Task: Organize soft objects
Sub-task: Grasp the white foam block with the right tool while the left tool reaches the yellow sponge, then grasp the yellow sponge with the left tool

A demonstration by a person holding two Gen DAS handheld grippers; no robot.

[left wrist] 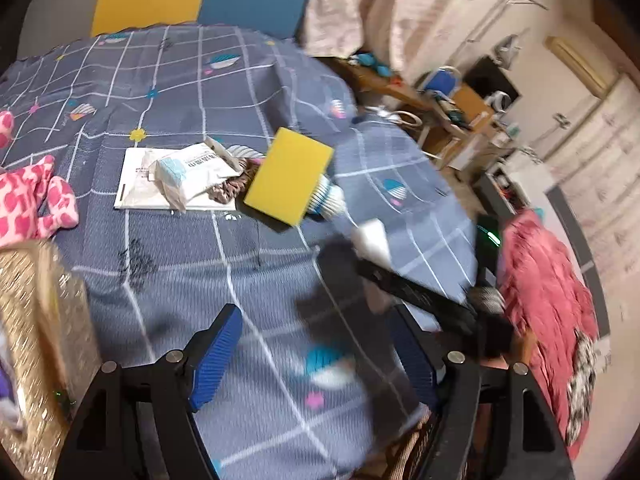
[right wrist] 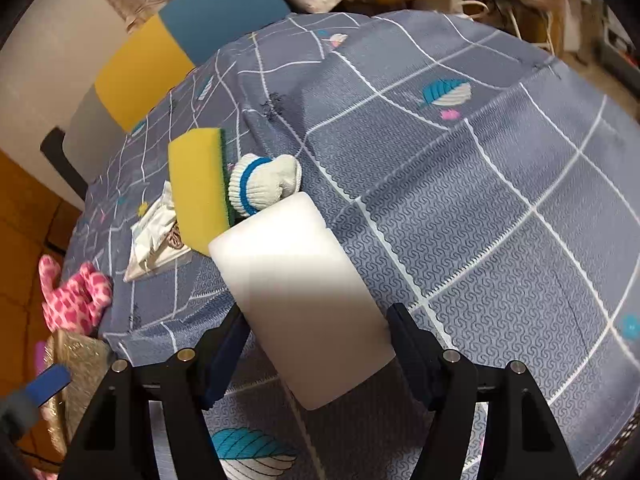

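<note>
Carefully, with the right gripper (right wrist: pixel 316 344) clamping the white foam block (right wrist: pixel 298 292) and the left gripper (left wrist: pixel 316 352) spread empty, carry it level toward the gold box (left wrist: pixel 38 320).

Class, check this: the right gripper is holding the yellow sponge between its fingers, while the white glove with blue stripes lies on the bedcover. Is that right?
Not quite. The right gripper holds the white foam block, not the yellow sponge, which leans by the glove on the bedcover. The right wrist view shows it.

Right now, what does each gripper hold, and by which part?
The right gripper clamps the white foam block by its two sides, near one end. The left gripper holds nothing.
</note>
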